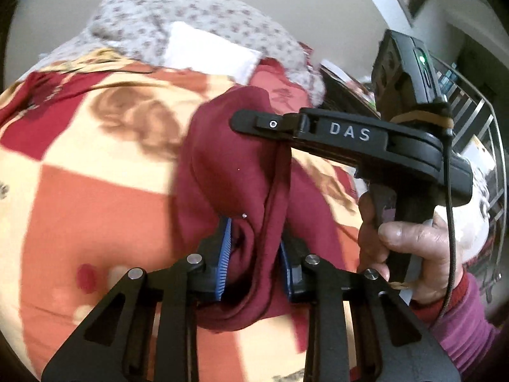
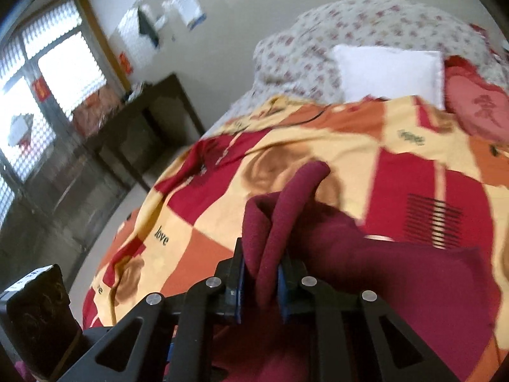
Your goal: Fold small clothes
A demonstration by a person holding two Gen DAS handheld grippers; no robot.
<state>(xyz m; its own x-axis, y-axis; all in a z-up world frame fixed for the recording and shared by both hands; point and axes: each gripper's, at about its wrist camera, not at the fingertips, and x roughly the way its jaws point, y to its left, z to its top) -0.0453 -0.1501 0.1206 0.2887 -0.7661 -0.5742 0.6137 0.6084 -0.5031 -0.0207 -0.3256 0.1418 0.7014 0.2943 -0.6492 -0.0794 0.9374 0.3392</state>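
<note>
A dark red garment [image 1: 235, 172] hangs bunched above the patterned bedspread [image 1: 95, 159]. My left gripper [image 1: 254, 254] is shut on a fold of it between its blue pads. My right gripper [image 2: 259, 281] is shut on another bunched edge of the same garment [image 2: 397, 273], which drapes to the right over the bedspread [image 2: 286, 146]. In the left wrist view the right gripper's black body [image 1: 350, 137] crosses just above the cloth, held by a hand [image 1: 413, 248]. The garment's full shape is hidden in the folds.
A white pillow [image 2: 388, 73] and a flowered quilt [image 2: 366, 22] lie at the bed's head, with a red cushion [image 2: 477, 108] beside them. A dark cabinet [image 2: 143, 127] and window [image 2: 47, 79] stand left of the bed. A metal rack [image 1: 477, 121] stands at the right.
</note>
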